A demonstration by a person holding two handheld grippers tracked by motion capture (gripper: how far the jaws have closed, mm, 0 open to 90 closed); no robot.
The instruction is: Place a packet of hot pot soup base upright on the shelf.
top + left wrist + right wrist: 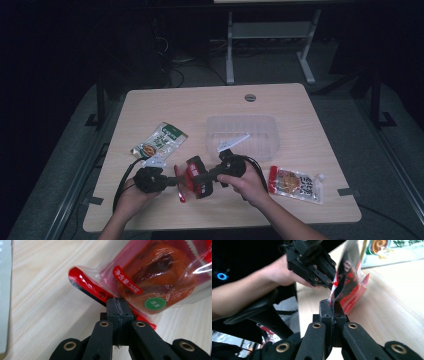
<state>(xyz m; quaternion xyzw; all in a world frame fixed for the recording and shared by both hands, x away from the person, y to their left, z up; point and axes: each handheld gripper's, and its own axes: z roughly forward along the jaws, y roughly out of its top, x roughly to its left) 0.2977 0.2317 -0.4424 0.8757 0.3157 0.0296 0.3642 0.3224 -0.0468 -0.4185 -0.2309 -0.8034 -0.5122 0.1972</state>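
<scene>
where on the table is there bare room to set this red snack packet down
Both grippers, left and right, hold the red packet. Bare wood lies along the far edge beyond the clear tray, and near the front edge between the hands and the right-hand packet. The middle, by the green packet, is crowded.

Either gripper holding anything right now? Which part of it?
Both hold the red snack packet. The left gripper pinches its red sealed edge; the right gripper pinches another edge of it.
</scene>
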